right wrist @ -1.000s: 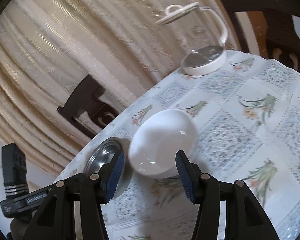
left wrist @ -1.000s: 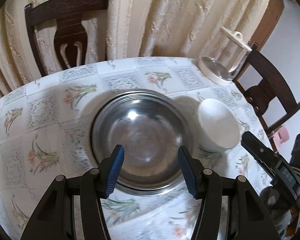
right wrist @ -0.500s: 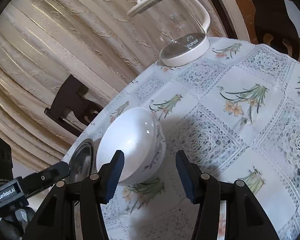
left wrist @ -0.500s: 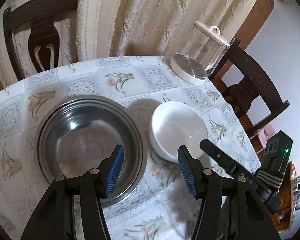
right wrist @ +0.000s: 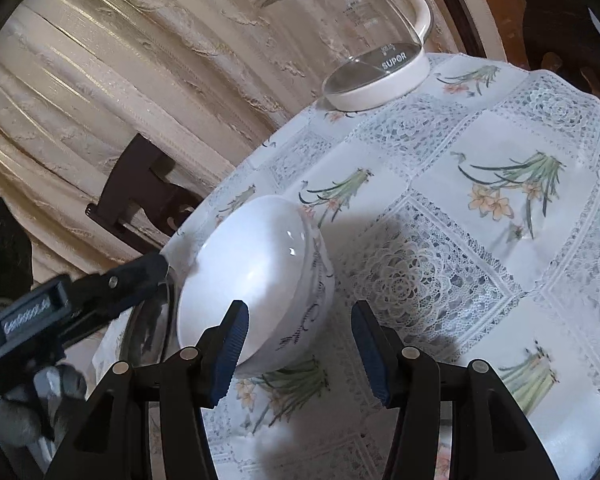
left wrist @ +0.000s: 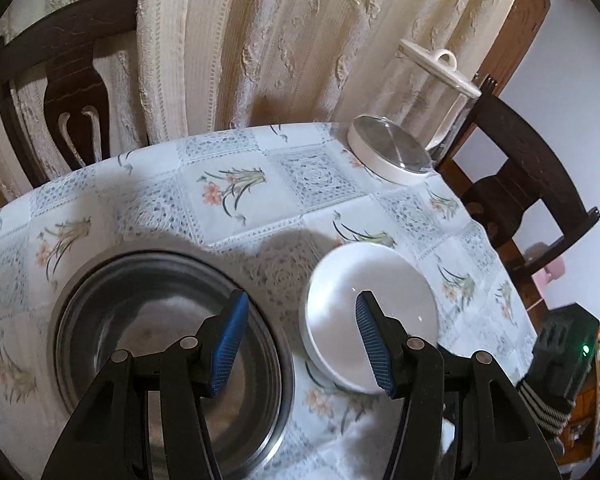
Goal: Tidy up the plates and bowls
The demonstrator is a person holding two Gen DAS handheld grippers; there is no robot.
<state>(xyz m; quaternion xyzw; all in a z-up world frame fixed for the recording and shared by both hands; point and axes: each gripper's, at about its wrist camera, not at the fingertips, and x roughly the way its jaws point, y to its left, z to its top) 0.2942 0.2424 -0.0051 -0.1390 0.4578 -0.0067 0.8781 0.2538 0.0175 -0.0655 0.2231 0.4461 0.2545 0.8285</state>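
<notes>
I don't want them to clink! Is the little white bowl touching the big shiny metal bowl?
Apart. The left wrist view shows a strip of flowered tablecloth between the white ceramic bowl and the steel bowl.

Both wrist views: white bowl (left wrist: 370,312) shared

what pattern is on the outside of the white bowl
A dark blue-grey painted motif runs down the white bowl's outer wall, clearest in the right wrist view.
</notes>
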